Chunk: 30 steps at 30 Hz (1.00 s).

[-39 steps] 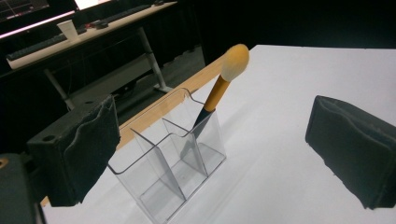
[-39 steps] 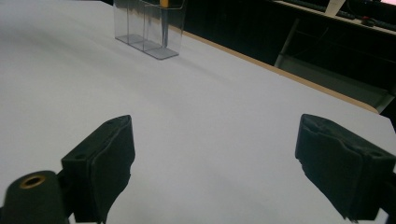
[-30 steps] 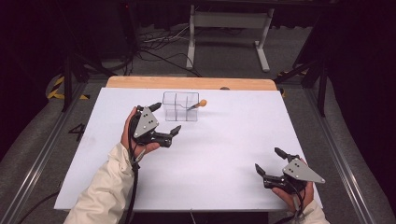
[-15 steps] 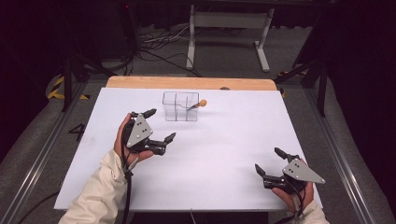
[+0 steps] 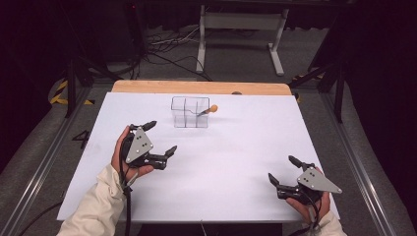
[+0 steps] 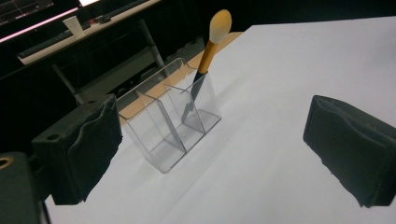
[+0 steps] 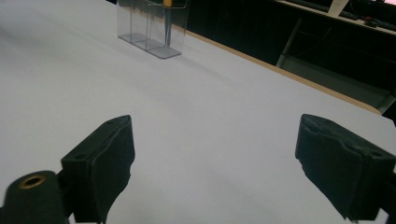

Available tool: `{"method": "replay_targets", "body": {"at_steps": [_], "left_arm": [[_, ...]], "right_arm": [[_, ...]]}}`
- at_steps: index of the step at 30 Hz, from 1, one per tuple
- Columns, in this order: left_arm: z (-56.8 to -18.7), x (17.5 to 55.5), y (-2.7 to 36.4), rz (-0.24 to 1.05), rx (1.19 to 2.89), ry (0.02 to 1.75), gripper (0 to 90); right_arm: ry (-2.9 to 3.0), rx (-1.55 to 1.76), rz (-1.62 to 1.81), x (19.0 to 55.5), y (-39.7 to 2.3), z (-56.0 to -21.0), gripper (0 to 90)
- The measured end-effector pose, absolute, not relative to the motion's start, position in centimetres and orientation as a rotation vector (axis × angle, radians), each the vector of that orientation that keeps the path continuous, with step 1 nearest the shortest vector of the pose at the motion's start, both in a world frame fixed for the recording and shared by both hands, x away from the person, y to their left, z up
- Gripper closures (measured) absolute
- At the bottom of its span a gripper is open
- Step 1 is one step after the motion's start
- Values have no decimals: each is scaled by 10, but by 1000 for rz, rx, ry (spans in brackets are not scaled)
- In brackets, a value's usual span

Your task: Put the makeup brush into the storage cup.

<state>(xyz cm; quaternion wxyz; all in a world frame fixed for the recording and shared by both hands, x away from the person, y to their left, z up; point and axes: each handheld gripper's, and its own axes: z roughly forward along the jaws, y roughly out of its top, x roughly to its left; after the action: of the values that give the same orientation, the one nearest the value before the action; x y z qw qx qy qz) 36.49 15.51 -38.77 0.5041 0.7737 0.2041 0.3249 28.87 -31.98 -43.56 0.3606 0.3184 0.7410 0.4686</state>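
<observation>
Since the earlier frames, you drew your left gripper (image 5: 160, 136) back from the clear organizer (image 5: 190, 112) toward your own side of the table (image 5: 236, 196), while your right gripper (image 5: 284, 172) stayed parked at the near right corner. Both grippers were released: jaws spread wide, nothing between them.

The organizer stood ahead of the left gripper and slightly to its right, well apart from its tips. The brush (image 6: 208, 51) leaned in the organizer's right-hand compartment, as the high view showed it, bristle head up and tilted over the rim, handle resting against the divider wall. This lean probably resulted from the compartment being wider than the handle.

Ahead of the right gripper lay bare white surface, with the organizer far off to its left front. The table's right edge ran just beside that gripper, so room for movement lay inward and forward. Between the two grippers, the surface was open.
</observation>
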Motion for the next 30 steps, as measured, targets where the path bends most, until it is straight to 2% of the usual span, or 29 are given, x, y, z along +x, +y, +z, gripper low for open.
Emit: {"method": "replay_targets", "body": {"at_steps": [30], "left_arm": [[-414,331,202,784,1905,565,47]], "right_arm": [[1914,824,1195,289,-319,-436,126]]}}
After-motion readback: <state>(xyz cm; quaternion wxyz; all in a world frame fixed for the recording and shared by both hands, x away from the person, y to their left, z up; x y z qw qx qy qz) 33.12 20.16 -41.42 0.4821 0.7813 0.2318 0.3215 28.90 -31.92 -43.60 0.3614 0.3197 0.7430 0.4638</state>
